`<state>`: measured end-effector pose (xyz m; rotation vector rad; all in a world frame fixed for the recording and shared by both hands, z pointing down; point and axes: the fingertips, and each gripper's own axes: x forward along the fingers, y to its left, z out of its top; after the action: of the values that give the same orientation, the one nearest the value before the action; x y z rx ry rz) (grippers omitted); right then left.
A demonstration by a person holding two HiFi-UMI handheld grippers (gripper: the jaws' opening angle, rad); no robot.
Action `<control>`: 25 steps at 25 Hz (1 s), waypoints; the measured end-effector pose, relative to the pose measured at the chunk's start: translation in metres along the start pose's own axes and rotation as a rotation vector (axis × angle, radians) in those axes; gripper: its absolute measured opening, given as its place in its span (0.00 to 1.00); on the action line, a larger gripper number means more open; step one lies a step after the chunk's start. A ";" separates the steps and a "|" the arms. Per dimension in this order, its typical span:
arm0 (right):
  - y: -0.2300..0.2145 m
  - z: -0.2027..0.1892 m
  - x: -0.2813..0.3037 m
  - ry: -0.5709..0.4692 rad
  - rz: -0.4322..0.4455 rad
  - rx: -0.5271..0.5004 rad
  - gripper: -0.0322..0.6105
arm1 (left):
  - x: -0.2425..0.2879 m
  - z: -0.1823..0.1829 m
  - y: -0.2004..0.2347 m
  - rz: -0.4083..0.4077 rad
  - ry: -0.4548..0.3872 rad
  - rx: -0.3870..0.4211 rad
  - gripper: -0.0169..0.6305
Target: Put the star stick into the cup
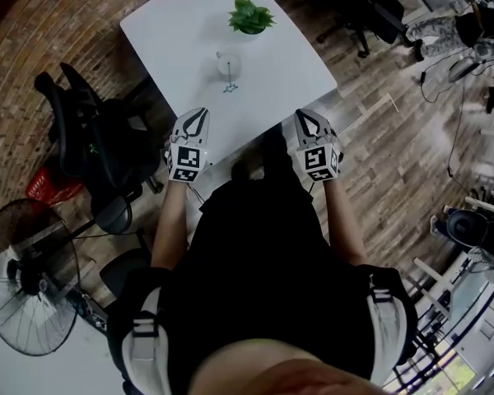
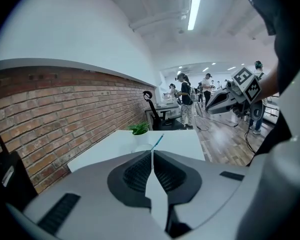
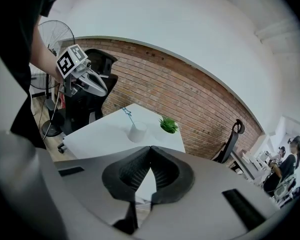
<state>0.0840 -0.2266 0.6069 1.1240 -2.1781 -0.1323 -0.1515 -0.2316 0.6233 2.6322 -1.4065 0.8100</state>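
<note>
The thin blue star stick [image 1: 230, 81] is in the small white cup [image 1: 229, 62]. The cup stands in the middle of the white table [image 1: 169, 31], near a little green plant in a white pot [image 1: 250, 16]. The stick leans out over the rim with its star end up. So the job looks done, I think.

The left gripper [image 1: 199, 112] and the right gripper [image 1: 305, 113] hang over the near edge of the table, well apart from the cup. Both point toward it.

The left jaws are pressed together with nothing in them. The right jaws are pressed together too, and they hold nothing.

Next, I think the hands only need to stay away and not bump the cup.
</note>
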 end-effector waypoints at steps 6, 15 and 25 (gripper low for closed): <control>0.022 0.005 -0.007 -0.006 0.001 0.009 0.05 | -0.022 -0.013 0.002 0.012 0.006 -0.003 0.07; 0.030 0.014 -0.012 -0.014 -0.006 0.004 0.05 | -0.034 -0.012 0.009 0.028 -0.006 0.000 0.07; 0.046 0.027 -0.005 -0.032 0.027 -0.025 0.05 | -0.047 -0.024 0.010 0.048 -0.008 -0.023 0.07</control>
<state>0.0375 -0.1999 0.6007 1.0853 -2.2129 -0.1668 -0.1902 -0.1951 0.6197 2.5977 -1.4773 0.7839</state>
